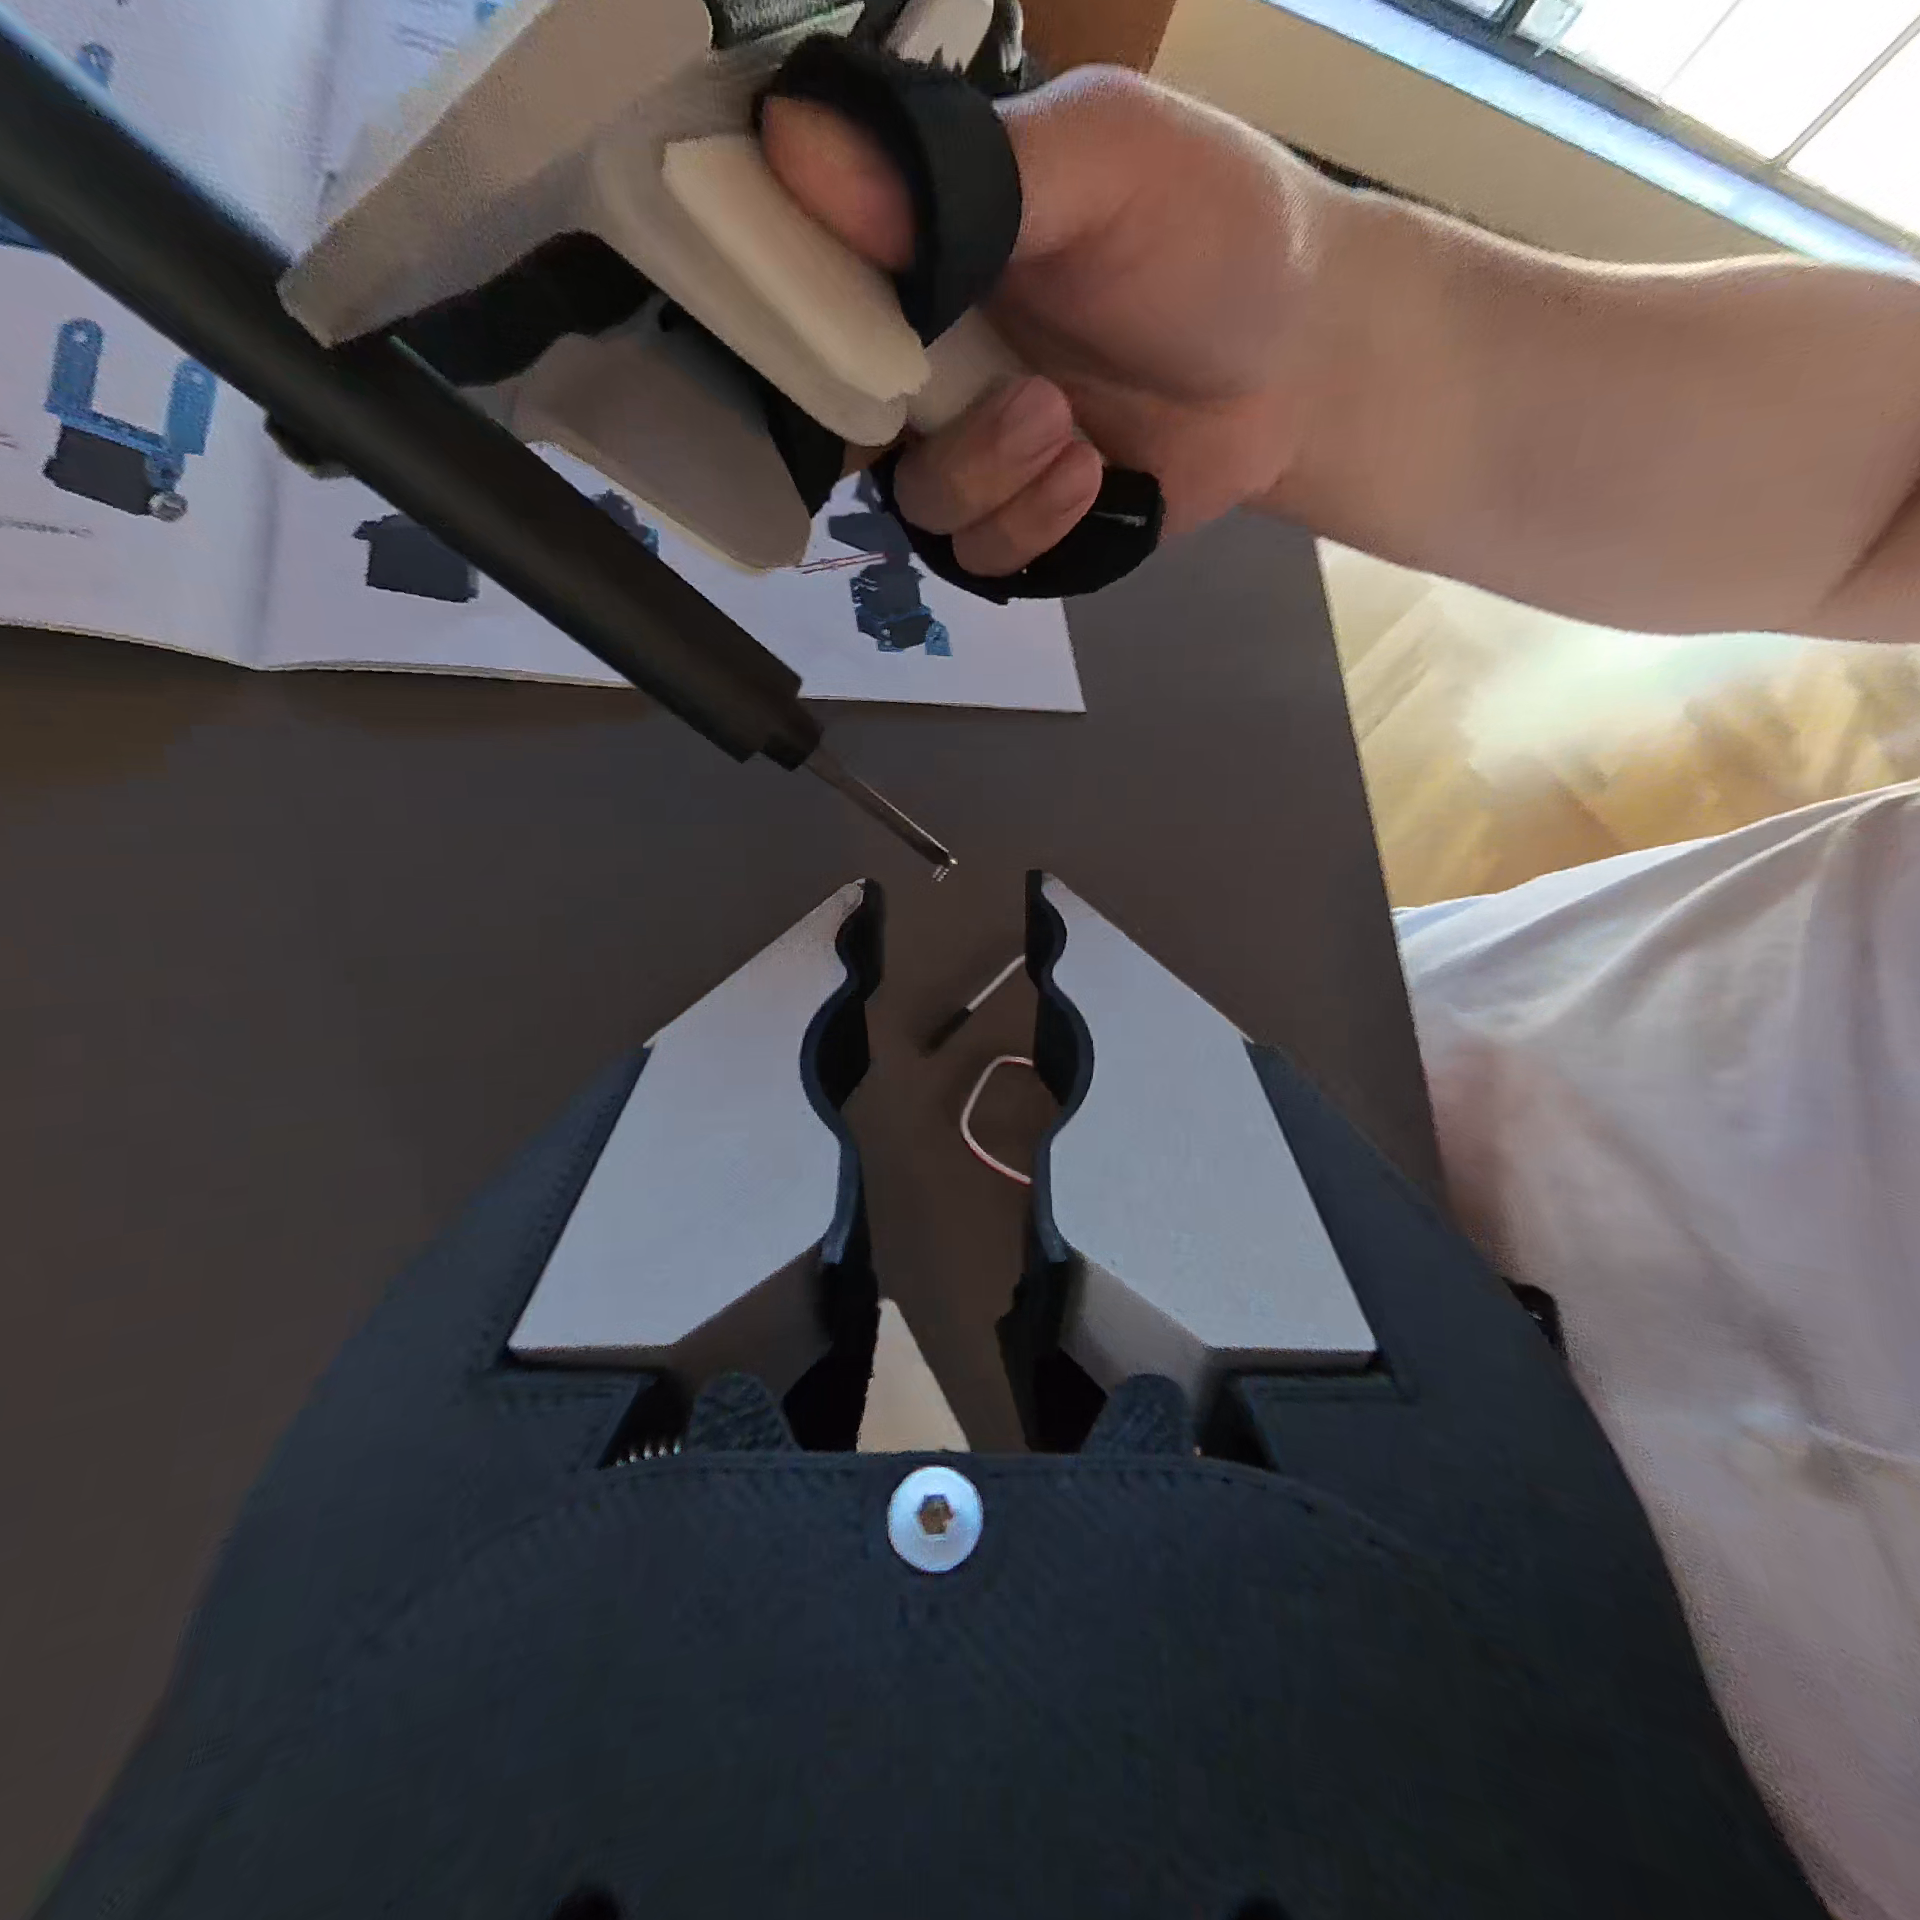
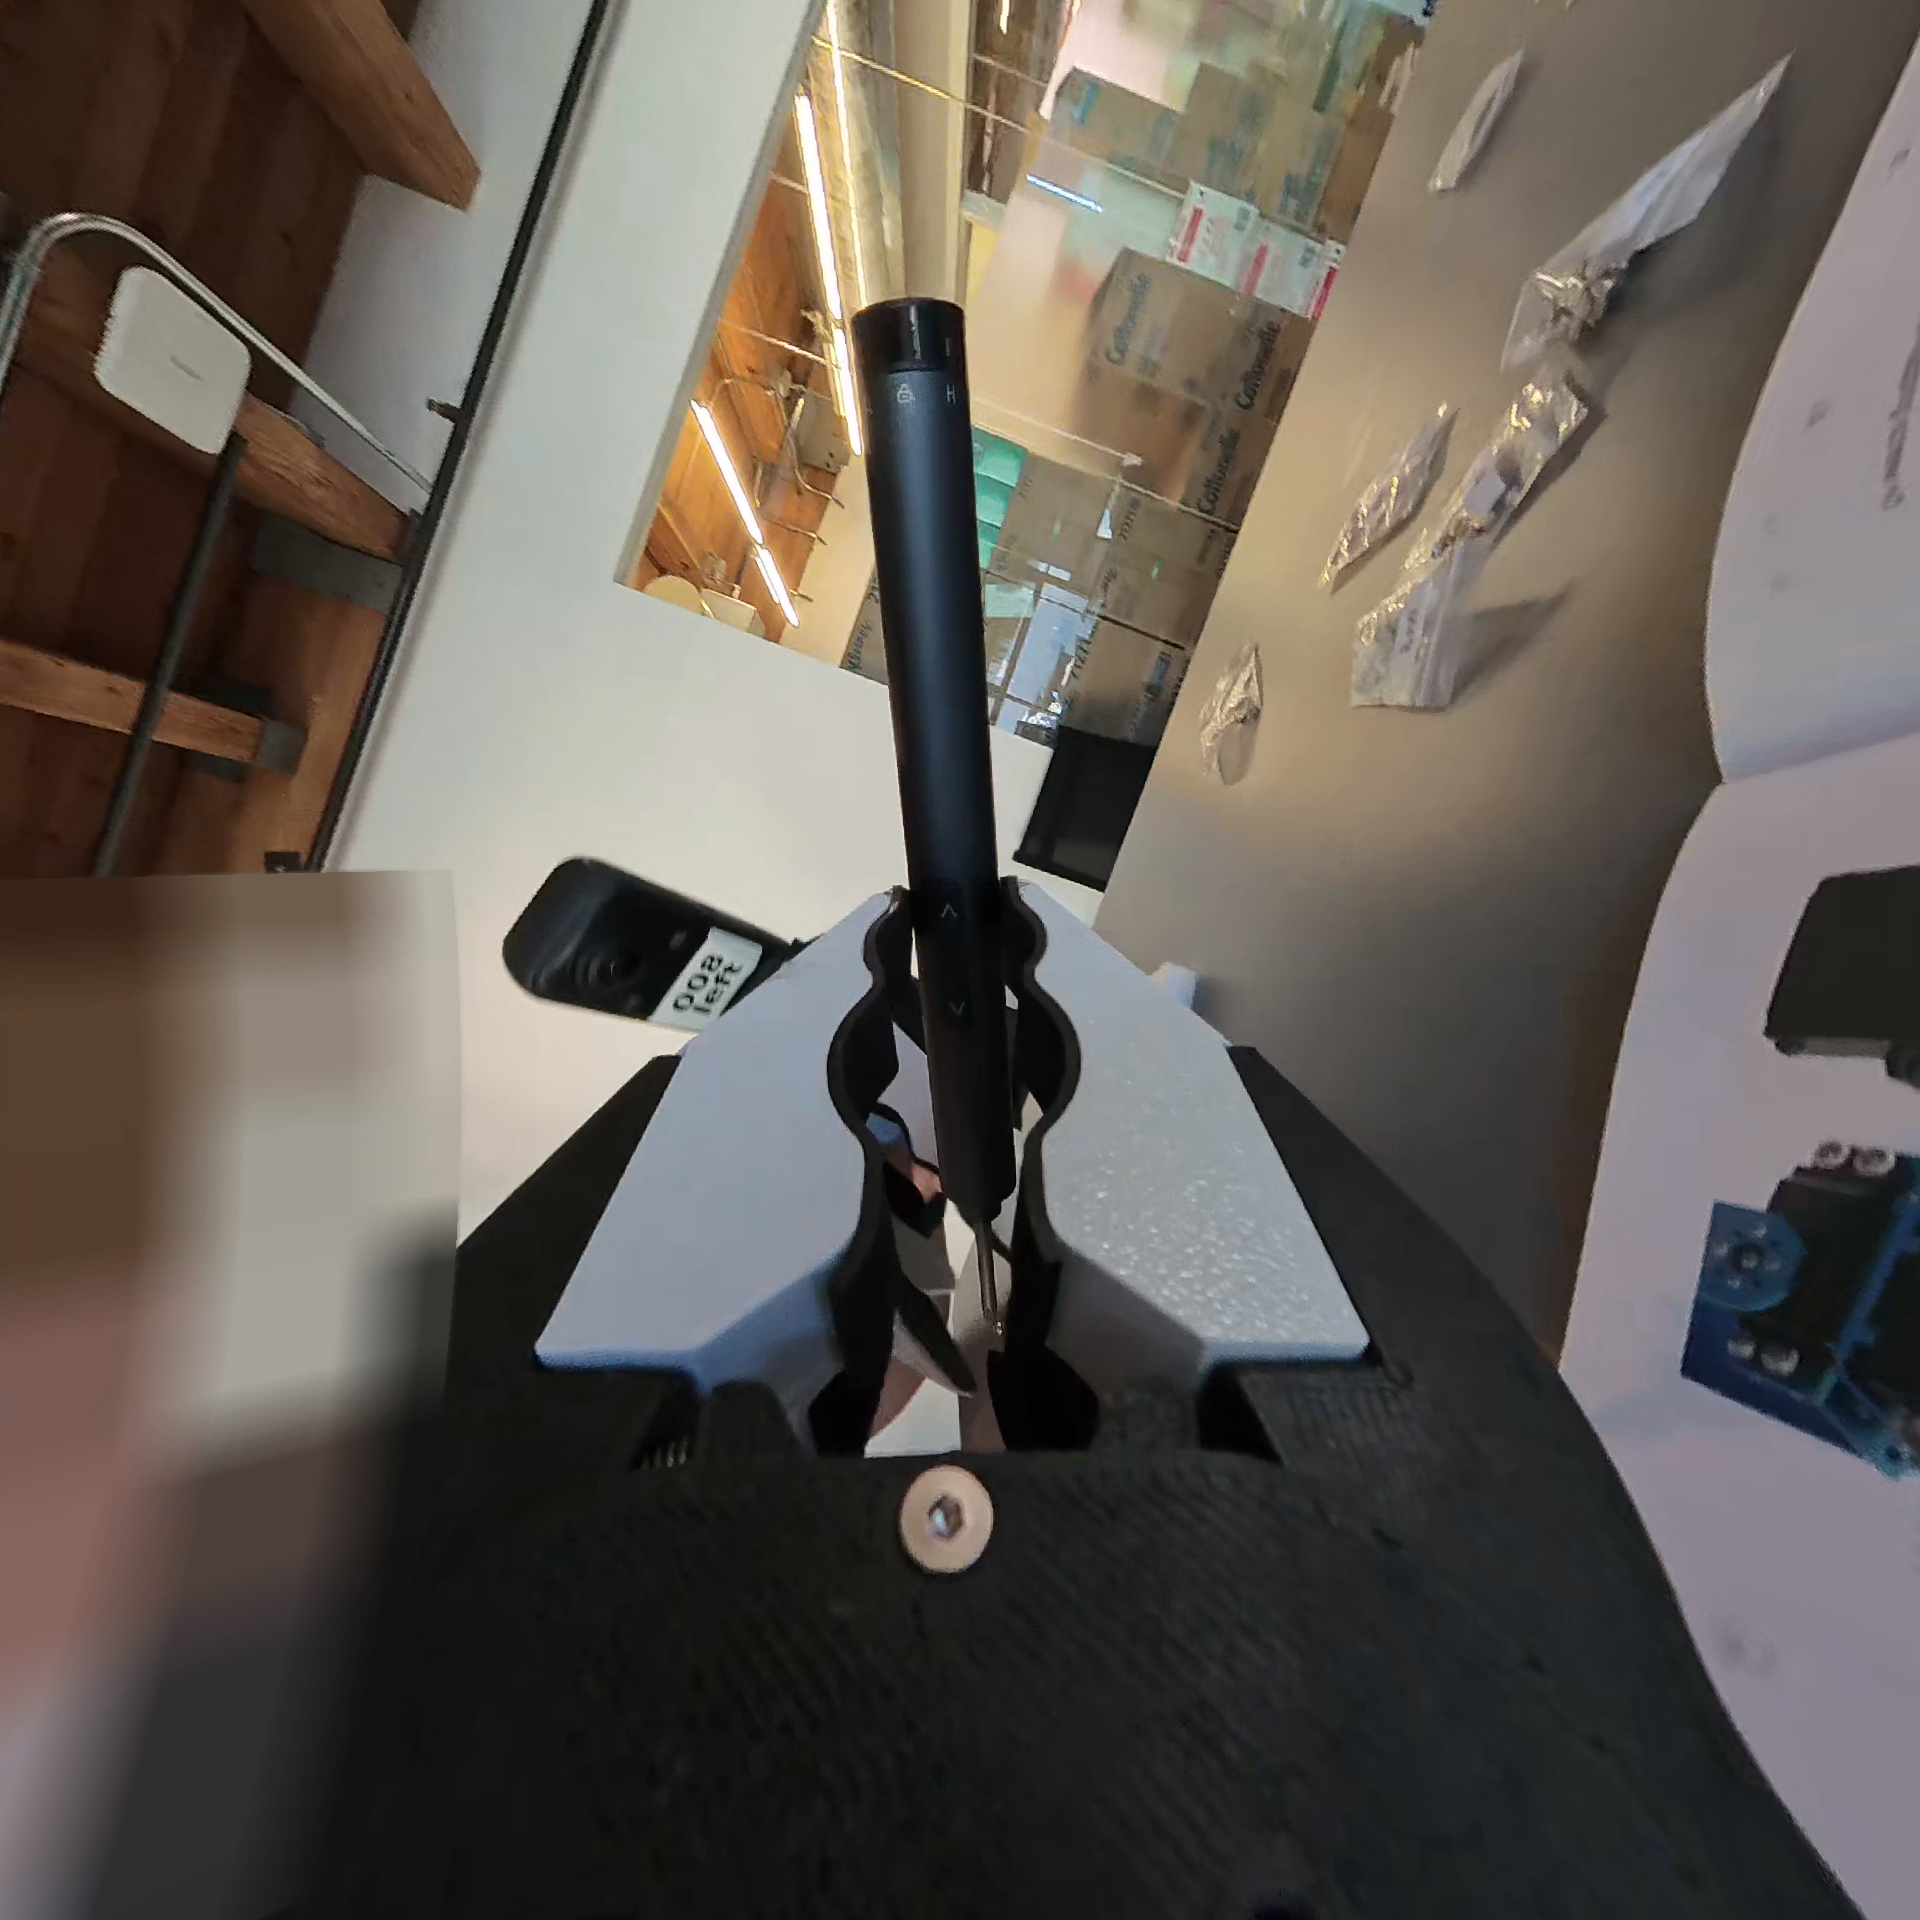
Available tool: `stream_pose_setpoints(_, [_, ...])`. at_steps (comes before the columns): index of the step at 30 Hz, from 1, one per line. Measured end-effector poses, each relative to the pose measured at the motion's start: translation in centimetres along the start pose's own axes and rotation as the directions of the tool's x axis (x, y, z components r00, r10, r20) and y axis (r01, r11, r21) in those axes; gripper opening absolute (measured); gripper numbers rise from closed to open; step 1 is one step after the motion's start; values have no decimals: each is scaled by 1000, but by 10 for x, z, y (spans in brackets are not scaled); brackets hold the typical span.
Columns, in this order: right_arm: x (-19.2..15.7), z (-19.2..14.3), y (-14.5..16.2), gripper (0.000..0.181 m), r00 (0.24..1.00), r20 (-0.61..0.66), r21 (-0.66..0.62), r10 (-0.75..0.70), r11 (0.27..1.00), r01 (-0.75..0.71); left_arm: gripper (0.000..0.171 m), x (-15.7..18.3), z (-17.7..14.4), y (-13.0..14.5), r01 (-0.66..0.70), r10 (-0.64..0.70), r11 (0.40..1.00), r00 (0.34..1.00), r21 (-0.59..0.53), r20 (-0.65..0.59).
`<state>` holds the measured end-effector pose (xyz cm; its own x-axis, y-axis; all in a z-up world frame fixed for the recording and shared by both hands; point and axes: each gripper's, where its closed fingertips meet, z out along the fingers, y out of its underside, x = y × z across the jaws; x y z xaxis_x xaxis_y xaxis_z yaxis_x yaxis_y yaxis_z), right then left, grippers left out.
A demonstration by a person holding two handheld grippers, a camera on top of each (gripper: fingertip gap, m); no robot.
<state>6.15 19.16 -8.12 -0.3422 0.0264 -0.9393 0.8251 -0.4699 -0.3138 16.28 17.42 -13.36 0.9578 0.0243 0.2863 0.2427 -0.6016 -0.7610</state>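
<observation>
My left gripper (image 1: 951, 894) is open and empty, low over a dark brown table (image 1: 312, 935). Thin red and white wires with a black lead (image 1: 987, 1122) lie on the table below the gap between its fingers. My right gripper (image 2: 954, 894) is shut on a slim black electric screwdriver (image 2: 925, 623), whose bit points back toward the camera. In the left wrist view the right gripper (image 1: 582, 312), held by a hand (image 1: 1143, 312), angles the screwdriver (image 1: 416, 436) down. Its bit tip (image 1: 940, 864) hovers just beyond my left fingertips.
An open instruction booklet (image 1: 156, 540) with pictures of blue and black parts lies on the table's far side; it also shows in the right wrist view (image 2: 1818, 1247). Several small clear plastic bags (image 2: 1455, 623) lie on the table. A person's white-clothed body (image 1: 1662, 1247) is at the right. My hands' fingertips stand some 11 cm from each other.
</observation>
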Motion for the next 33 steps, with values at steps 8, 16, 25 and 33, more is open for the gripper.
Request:
stream_pose_setpoints(8, [1,-3,-3,14,1000,4,-14,9,1000,-8,0,-4,13,-1,-129,129,992,988,-5,79])
stream_pose_setpoints(16, [19,-11,-11,14,995,-81,-23,-52,998,51,0,-24,19,35,-127,155,971,980,-203,128])
stream_pose_setpoints(25, [66,-4,19,15,841,-426,-401,-334,903,155,0,-79,1,40,46,12,905,991,-424,133])
stream_pose_setpoints(33, [100,-11,25,16,662,-584,-562,-469,823,87,28,-91,-10,41,67,-3,895,990,-441,143])
